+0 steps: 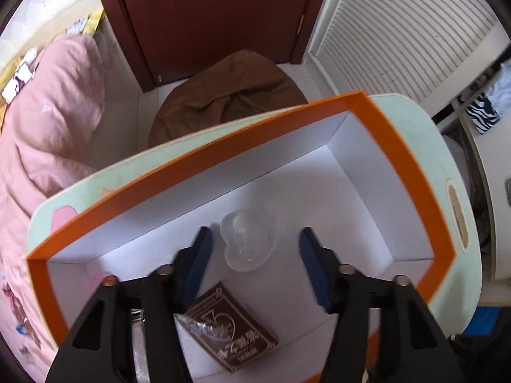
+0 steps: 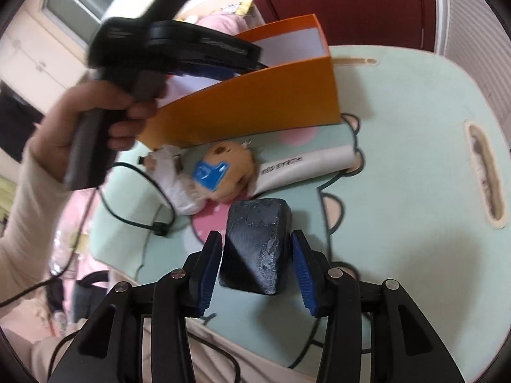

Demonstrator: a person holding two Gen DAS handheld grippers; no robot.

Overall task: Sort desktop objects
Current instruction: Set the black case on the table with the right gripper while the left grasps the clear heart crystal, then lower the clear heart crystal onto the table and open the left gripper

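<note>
Home bedroom: pink quilt (image 1: pixel 48 121), brown beanbag (image 1: pixel 230 95), dark-red door (image 1: pixel 207 16).

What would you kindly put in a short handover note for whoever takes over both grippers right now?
Left gripper: open, empty, hanging over the orange box.
Right gripper: open around the dark wedge block, which rests on the green table; jaws not yet closed on it.
Done: clear heart dish and brown packet lie in the box.
Left: block, doll and white tube, the latter two beside the box's outer wall.
</note>
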